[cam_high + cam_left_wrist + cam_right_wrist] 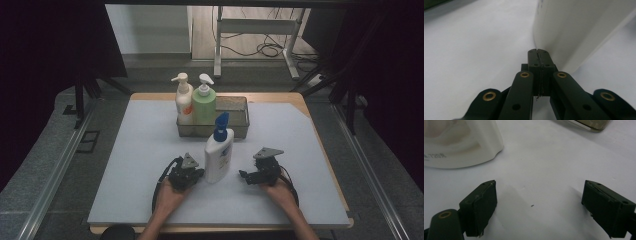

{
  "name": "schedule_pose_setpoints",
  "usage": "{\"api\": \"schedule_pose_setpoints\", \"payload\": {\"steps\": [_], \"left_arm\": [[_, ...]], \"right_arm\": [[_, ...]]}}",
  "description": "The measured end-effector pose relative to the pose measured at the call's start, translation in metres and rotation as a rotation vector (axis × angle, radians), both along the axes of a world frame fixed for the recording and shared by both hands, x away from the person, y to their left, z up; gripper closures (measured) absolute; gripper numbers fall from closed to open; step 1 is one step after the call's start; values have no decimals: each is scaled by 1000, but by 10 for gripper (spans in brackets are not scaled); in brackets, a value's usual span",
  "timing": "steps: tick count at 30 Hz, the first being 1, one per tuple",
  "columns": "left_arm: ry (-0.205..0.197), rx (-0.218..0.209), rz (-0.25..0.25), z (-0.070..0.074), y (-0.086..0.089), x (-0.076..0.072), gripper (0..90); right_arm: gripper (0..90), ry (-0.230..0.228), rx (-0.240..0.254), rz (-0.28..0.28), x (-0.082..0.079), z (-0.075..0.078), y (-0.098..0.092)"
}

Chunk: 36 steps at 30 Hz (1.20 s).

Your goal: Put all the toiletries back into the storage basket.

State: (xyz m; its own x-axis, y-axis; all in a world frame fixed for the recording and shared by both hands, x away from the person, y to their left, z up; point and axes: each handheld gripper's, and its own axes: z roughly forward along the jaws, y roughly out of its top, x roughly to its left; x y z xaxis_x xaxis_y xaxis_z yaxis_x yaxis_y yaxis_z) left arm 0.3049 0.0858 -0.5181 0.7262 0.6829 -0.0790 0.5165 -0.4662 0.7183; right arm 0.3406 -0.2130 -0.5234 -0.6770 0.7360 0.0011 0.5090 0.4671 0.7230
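Note:
A white lotion bottle (218,152) with a blue pump stands upright on the white mat (130,150), just in front of the tray. My left gripper (199,174) sits at the bottle's left side, low on the mat. In the left gripper view its jaws are shut on nothing, and the left gripper's tips (539,53) lie right against the foot of the white bottle (576,27). My right gripper (245,175) rests to the bottle's right. Its jaws (544,203) stand wide open over bare mat, with the bottle's base (461,147) off to the upper left.
A clear grey tray (235,117) stands at the back of the mat, with a cream pump bottle (183,100) and a green pump bottle (204,102) at its left end. The tray's corner (594,123) shows beyond the right gripper. Metal rails run along both table sides.

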Motion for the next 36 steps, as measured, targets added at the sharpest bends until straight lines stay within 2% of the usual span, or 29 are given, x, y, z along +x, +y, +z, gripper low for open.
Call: {"api": "schedule_pose_setpoints", "payload": {"steps": [9,16,24,29,33,36], "left_arm": [[10,7,-48,1,-13,-10,891],[16,7,-93,2,-30,-17,891],[12,9,-136,1,-48,-17,890],[9,4,-145,0,-55,-13,890],[3,14,-156,2,-55,-15,879],[0,1,-153,6,-49,-18,866]], "right_arm": [[134,0,2,0,0,0,0],[135,2,0,-1,-1,0,0],[135,1,0,1,-1,0,0],[135,1,-2,1,-1,0,0],[135,1,-2,1,-1,0,0],[136,1,0,0,-1,0,0]]}}
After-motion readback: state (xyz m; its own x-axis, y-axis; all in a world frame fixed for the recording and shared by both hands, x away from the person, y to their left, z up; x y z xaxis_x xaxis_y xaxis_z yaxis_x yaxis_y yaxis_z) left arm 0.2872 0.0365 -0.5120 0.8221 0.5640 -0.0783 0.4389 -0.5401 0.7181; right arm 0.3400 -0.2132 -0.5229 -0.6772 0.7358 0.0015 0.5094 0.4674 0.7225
